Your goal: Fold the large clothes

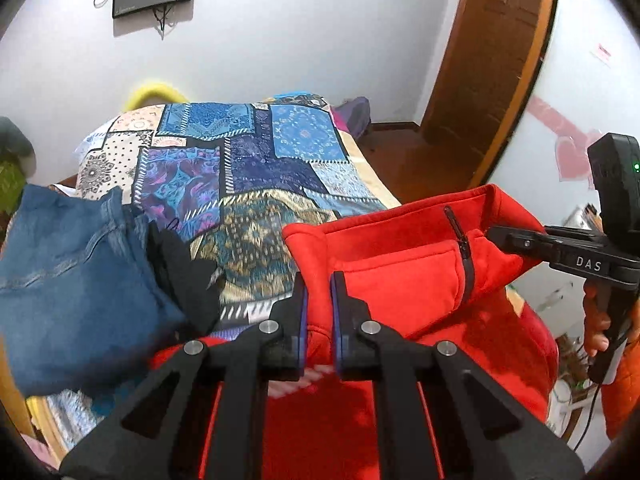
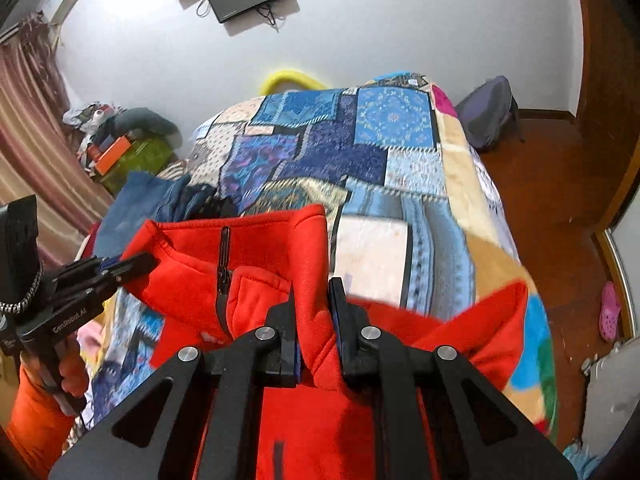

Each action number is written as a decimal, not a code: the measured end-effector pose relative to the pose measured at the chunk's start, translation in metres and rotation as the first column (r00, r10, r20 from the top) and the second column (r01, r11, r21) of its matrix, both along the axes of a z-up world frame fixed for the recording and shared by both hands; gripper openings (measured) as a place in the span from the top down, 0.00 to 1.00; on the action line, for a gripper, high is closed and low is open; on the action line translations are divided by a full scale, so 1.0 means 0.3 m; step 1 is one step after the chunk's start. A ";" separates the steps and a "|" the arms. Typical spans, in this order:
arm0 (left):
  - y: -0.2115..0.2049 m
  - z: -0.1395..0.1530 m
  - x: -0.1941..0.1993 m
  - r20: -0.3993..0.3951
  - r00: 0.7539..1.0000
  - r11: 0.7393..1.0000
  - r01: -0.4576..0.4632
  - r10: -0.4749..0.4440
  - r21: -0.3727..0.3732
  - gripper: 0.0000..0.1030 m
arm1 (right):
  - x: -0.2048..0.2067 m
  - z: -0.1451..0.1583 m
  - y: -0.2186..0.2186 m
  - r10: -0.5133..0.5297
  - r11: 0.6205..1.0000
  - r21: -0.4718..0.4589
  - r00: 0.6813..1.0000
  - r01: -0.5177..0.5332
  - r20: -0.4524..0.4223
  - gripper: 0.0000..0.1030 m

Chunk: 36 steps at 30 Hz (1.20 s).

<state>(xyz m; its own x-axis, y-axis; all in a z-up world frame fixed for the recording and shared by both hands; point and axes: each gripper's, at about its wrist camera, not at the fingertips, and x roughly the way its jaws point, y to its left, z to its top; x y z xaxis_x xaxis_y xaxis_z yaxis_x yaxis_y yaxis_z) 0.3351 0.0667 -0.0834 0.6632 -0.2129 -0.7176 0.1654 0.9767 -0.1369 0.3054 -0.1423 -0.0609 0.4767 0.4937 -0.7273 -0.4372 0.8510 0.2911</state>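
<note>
A red fleece pullover (image 1: 400,272) with a short dark zip at the collar is held up over the near end of a bed. My left gripper (image 1: 319,284) is shut on its left shoulder edge. My right gripper (image 2: 312,292) is shut on the right shoulder edge of the pullover (image 2: 256,276). Each gripper shows in the other's view: the right one (image 1: 496,236) clamps the collar side, the left one (image 2: 136,264) clamps the opposite corner. The lower body of the garment hangs below the fingers, out of sight.
The bed carries a patchwork blue quilt (image 1: 256,160). Folded blue jeans (image 1: 76,280) and a dark garment (image 1: 184,276) lie at its left. A backpack (image 2: 488,112) leans by the bed's far right; the wooden floor (image 2: 552,184) and a door (image 1: 492,40) are to the right.
</note>
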 end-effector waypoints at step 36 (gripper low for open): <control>0.123 -0.083 -0.252 0.003 0.998 0.996 -0.069 0.069 0.062 0.34 | -0.182 0.020 -0.108 -0.035 0.998 -0.041 0.998 0.036 0.044 0.53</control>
